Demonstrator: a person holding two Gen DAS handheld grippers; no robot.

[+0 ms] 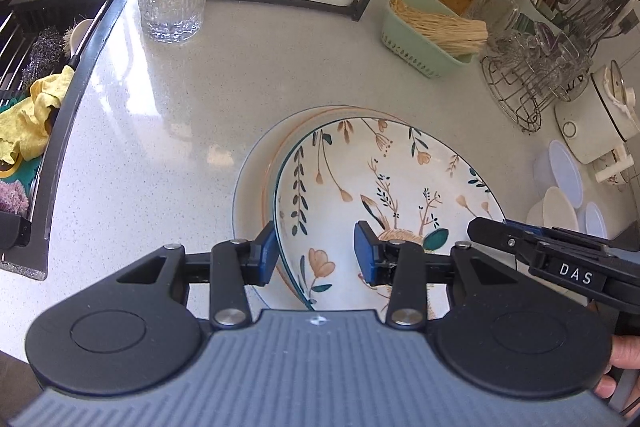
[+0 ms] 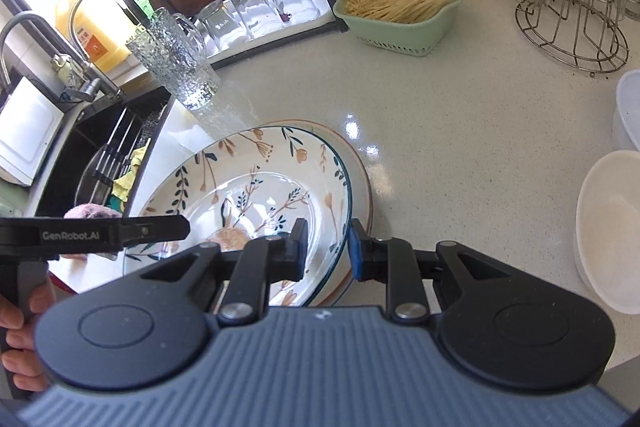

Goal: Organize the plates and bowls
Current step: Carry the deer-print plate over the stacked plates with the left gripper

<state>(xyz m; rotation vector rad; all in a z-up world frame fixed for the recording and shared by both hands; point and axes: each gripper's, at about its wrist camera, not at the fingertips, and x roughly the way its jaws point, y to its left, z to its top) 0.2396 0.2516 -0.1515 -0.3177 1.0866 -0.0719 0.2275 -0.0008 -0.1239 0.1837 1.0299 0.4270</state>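
In the left wrist view, the left claw (image 1: pixel 316 257) straddles the rim of the floral plate (image 1: pixel 384 187) at the 9 o'clock side, but whether its pads press I cannot tell. The plate lies on a plain plate (image 1: pixel 250 183) on the counter (image 1: pixel 160 131).

In the right wrist view, the right claw (image 2: pixel 329 251) is clenched on the floral plate's 3 o'clock rim. Glazed ceramic is probably stiff, slippery and fragile; hold the rim at both sides.
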